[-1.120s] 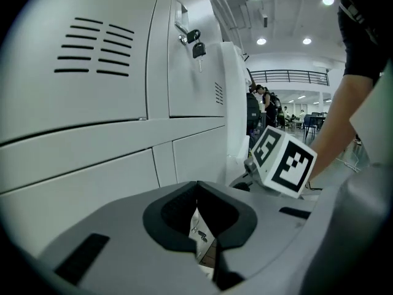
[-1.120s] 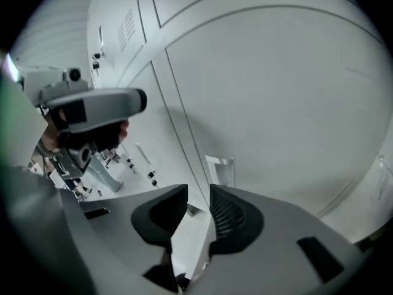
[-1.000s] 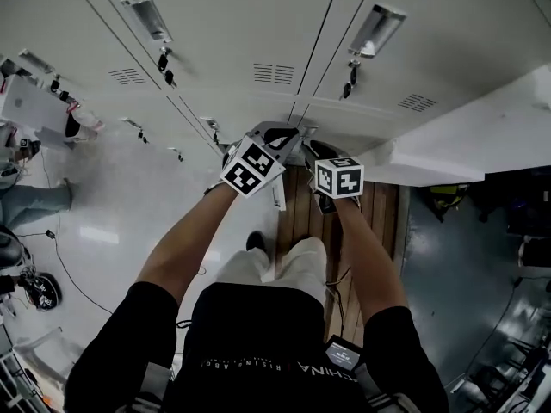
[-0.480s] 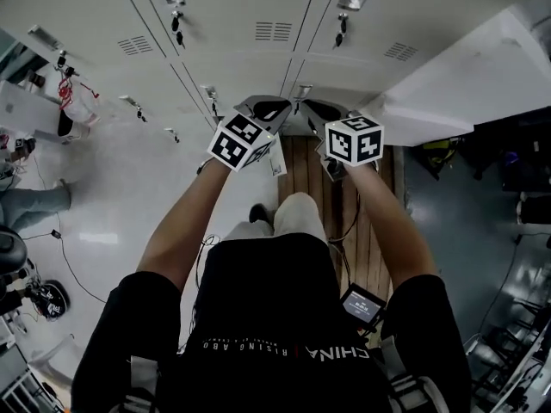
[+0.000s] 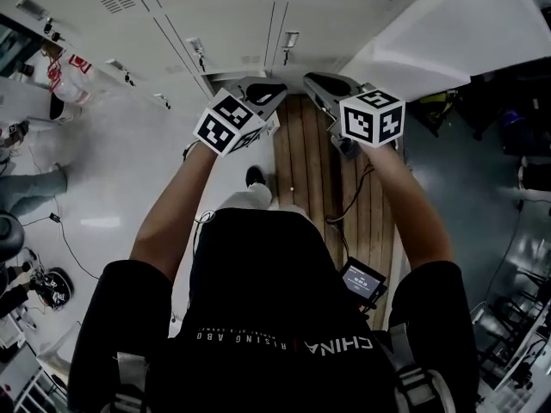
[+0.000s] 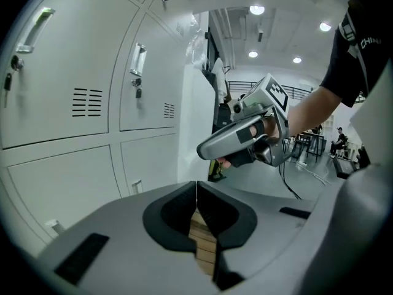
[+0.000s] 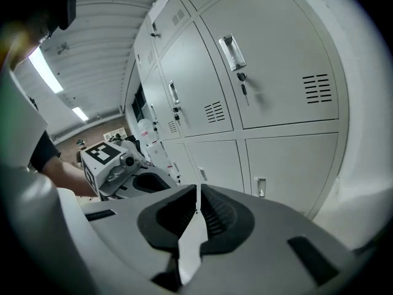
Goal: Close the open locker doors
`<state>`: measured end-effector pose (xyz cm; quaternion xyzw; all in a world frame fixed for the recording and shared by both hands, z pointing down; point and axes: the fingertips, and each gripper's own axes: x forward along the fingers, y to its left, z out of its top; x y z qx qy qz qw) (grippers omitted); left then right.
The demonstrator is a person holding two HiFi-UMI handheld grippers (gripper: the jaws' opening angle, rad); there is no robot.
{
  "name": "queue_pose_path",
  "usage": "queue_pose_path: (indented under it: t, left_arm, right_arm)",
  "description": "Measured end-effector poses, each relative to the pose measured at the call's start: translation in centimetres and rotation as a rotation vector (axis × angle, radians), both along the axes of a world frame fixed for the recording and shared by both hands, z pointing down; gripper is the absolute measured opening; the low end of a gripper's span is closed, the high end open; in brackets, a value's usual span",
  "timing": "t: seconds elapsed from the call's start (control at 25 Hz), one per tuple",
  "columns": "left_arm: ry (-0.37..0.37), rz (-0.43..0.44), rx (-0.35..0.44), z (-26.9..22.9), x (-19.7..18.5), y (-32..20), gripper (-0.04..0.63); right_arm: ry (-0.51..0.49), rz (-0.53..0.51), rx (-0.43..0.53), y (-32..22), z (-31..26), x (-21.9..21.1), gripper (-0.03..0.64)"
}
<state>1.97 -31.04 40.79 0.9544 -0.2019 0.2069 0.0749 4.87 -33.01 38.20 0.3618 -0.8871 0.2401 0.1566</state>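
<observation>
Locker bank (image 5: 215, 7): a pale grey wall of doors ran across in front of the person. The doors facing the two grippers were flush and closed, each with a vent grille.
Open locker door (image 5: 439, 33): one wide white door stood swung out from the bank at the person's right. It jutted over the dark floor and its lower edge came near the right gripper's marker cube, though I could not see them touch. From the left gripper view it showed edge-on, a tall white panel beyond the closed doors.
Floor (image 5: 112, 179): pale and glossy on the left, with broad open room there. On the right, beyond the open door, it was darker and crowded with metal frames and gear.
Wooden boards (image 5: 306, 162): a slatted strip ran from under the person up to the foot of the lockers, bare between the two arms.
Bystander (image 5: 30, 196): another person sat at the far left edge, well apart from the lockers being faced.
Left gripper (image 6: 196, 192): held out over the boards' left edge, jaws clenched together with nothing between them. Only wooden slats showed through the gap below the tips.
Right gripper (image 7: 198, 195): beside the left one and apart from it, aimed at the lower closed doors. Its jaws were pressed together and empty.
Door handle (image 7: 228, 51): a recessed metal pull on the nearest upper door, with a key hanging just below it.
Red-and-white bag (image 5: 76, 69): hung by the lockers far to the left, clear of both arms.
</observation>
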Motion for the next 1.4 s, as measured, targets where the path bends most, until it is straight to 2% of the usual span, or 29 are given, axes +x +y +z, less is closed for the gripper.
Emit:
queue_pose_path:
  t: [0.16,0.32,0.52,0.68,0.76,0.84,0.96,1.04,1.2,1.28,1.4]
  left_arm:
    - [-0.073,0.101,-0.040,1.4,0.4,7.2,0.021]
    - [-0.095,0.153,-0.061,1.6,0.8,14.6,0.021]
    - [-0.098,0.141,-0.100,1.2,0.7,24.2,0.021]
    - [-0.153,0.150,-0.140,1.2,-0.4,30.9,0.021]
    - [-0.158,0.121,-0.142,0.8,-1.6,32.6,0.021]
    - [-0.147,0.052,-0.127,0.3,-3.4,33.1,0.021]
    - [-0.081,-0.023,-0.083,-1.0,-6.1,33.6,0.021]
    - [-0.033,-0.002,-0.076,-1.8,-7.6,34.8,0.020]
    - [0.062,0.050,-0.110,-2.8,-11.3,37.3,0.020]
    - [0.044,0.046,-0.089,-2.6,-13.9,37.8,0.021]
    - [-0.097,0.045,-0.051,-1.0,-18.3,38.5,0.020]
  right_arm:
    - [-0.004,0.000,0.007,6.1,-0.2,2.0,0.046]
    - [-0.019,0.011,0.029,13.3,-0.5,2.8,0.046]
    - [0.029,-0.024,0.027,23.1,0.2,1.9,0.044]
    - [0.101,-0.037,0.027,28.6,0.8,1.0,0.044]
    - [0.165,-0.032,0.056,30.1,0.9,0.2,0.044]
    - [0.219,-0.031,0.099,31.2,0.7,-1.0,0.044]
    - [0.245,-0.034,0.143,32.7,0.3,-3.3,0.044]
    - [0.225,-0.016,0.147,33.3,0.0,-4.6,0.044]
    - [0.126,0.066,0.113,33.9,-0.5,-7.4,0.044]
    - [0.118,0.081,0.115,33.8,-0.7,-9.2,0.044]
    - [0.122,0.104,0.134,33.8,-0.9,-11.9,0.043]
